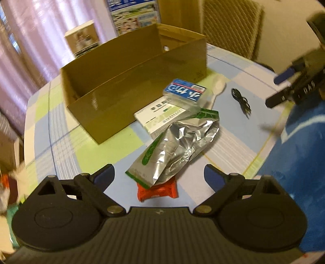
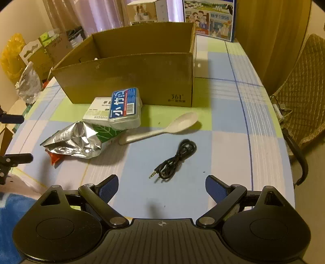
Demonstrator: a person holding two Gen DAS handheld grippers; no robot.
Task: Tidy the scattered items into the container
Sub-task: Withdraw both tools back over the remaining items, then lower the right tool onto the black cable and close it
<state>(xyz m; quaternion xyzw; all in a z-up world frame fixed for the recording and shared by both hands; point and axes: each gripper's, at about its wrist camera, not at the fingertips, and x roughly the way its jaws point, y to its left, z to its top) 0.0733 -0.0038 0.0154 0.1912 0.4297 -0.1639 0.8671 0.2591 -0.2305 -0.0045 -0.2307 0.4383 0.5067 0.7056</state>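
Note:
An open cardboard box [image 1: 113,97] [image 2: 130,81] stands on the checked table. In front of it lie a silver foil bag [image 1: 174,146] [image 2: 75,142] over a red packet [image 1: 158,192] [image 2: 53,159], a white medicine box [image 1: 158,117] [image 2: 96,110], a blue-labelled pack [image 1: 185,92] [image 2: 125,107] on top of it, a white spoon [image 1: 217,87] [image 2: 162,130] and a coiled black cable [image 1: 240,99] [image 2: 174,160]. My left gripper [image 1: 159,176] is open, just short of the foil bag. My right gripper [image 2: 161,184] is open, just short of the cable.
The right gripper also shows at the right edge of the left wrist view [image 1: 292,85]. A blue printed carton [image 2: 211,18] stands behind the box. A quilted chair [image 2: 300,97] is at the table's right. Bags and boxes [image 2: 30,67] crowd the floor at left.

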